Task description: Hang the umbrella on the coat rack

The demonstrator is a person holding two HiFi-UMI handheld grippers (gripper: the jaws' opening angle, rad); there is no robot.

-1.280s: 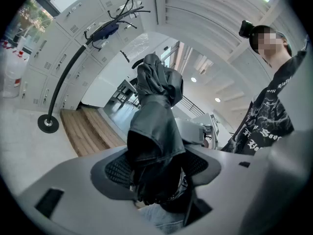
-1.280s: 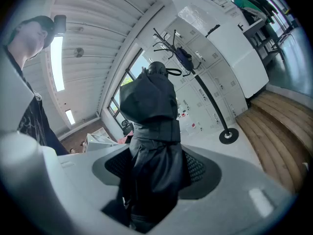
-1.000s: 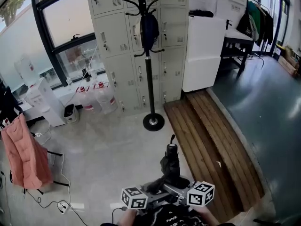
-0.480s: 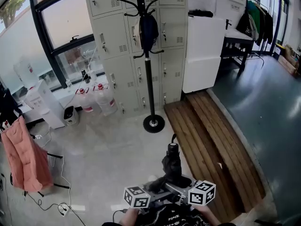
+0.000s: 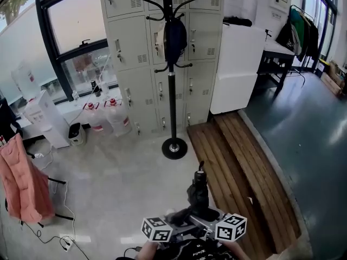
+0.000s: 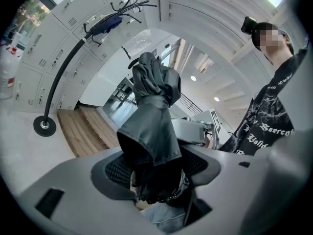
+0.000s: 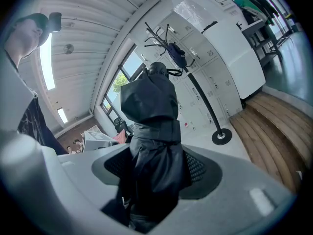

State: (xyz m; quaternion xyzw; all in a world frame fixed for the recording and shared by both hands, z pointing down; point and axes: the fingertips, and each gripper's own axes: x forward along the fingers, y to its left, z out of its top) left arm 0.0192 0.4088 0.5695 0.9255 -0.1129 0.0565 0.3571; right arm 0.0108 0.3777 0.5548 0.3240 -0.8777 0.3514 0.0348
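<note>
So far, umbrella [image 5: 198,191] being clamped by both left gripper [image 6: 155,177] and right gripper [image 7: 152,180]; coat rack [image 5: 172,91] well apart, hanging not being done yet, approach plus hooking left.

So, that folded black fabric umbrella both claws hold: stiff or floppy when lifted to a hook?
The folded black fabric umbrella should hold stiff: it juts straight out from the left claw and right claw without drooping. Its loose canopy folds look soft, so they may shift or snag. Short and compact, it is likely light.
</note>
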